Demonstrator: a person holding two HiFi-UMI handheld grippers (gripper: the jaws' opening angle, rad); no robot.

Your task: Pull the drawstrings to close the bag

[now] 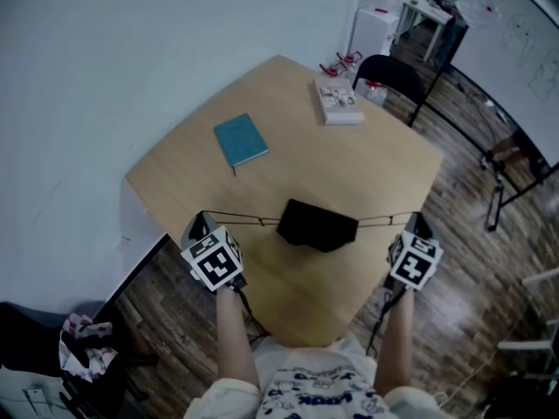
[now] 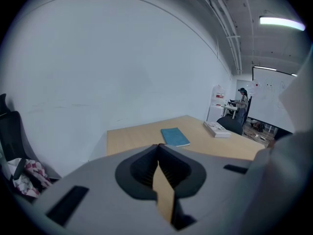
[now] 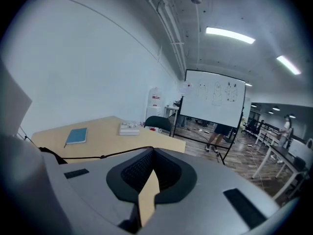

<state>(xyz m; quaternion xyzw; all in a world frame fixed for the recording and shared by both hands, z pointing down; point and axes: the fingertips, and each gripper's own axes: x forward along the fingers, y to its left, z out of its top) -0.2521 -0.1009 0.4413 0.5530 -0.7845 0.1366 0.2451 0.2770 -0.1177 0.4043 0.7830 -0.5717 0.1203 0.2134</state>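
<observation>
The likeliest trouble is a slip. Each drawstring is thin and sits only at the very tips of the jaws, so a harder outward pull could draw it free, most likely on the left, where the left gripper view shows no cord at all. An uneven pull could also drag the light bag [image 1: 317, 225] sideways across the table [image 1: 288, 103] and off its near corner, since nothing pins it down.

The left gripper [image 1: 203, 218] has its jaws closed to a sliver on the left drawstring [image 1: 240, 217]. The right gripper [image 1: 417, 219] is pinched tight on the right drawstring [image 1: 384, 219], which runs off its tips toward the bag.

The bag lies bunched on the table near the front corner, midway between the two grippers and well apart from both. Both cords stretch almost straight out to the table's two near edges. The mouth looks largely gathered.
</observation>
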